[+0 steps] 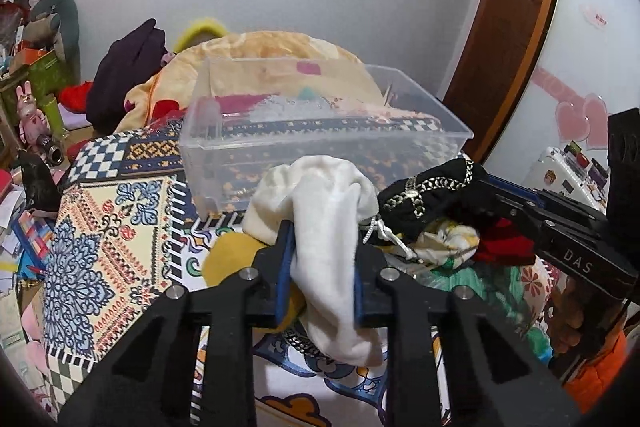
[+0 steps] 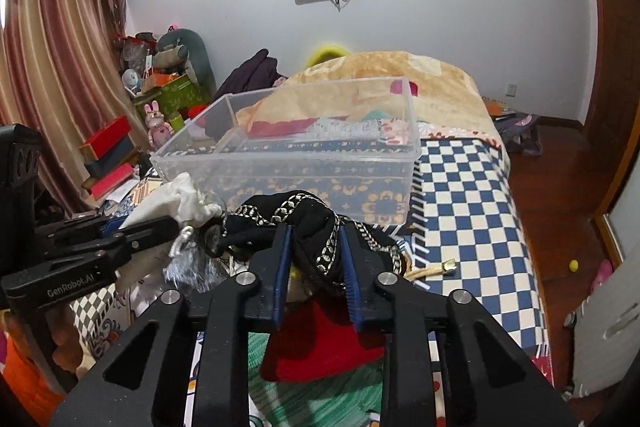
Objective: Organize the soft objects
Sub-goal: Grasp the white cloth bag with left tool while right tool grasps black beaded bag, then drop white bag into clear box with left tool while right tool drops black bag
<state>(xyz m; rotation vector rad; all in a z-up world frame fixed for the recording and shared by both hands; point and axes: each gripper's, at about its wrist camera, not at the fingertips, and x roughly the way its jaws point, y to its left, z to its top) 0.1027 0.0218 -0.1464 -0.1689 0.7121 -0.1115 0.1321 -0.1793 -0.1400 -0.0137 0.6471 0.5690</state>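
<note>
I have 2 items held just in front of the clear bin (image 1: 320,131): left gripper (image 1: 324,247) clamps the white cloth (image 1: 332,227), right gripper (image 2: 316,255) pinches the black chain-trimmed cloth (image 2: 304,219). Both look light and limp; I judge mid-bunch holds safest.

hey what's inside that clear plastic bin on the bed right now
Nothing is visibly inside the clear plastic bin; the bedspread's pattern shows through its floor and walls. The white cloth and black chain-trimmed cloth are held in front of it, hiding part of its near wall.

bin (image 2: 288,163) on bed (image 2: 472,195), garments before it, blanket (image 2: 400,75) behind
</note>
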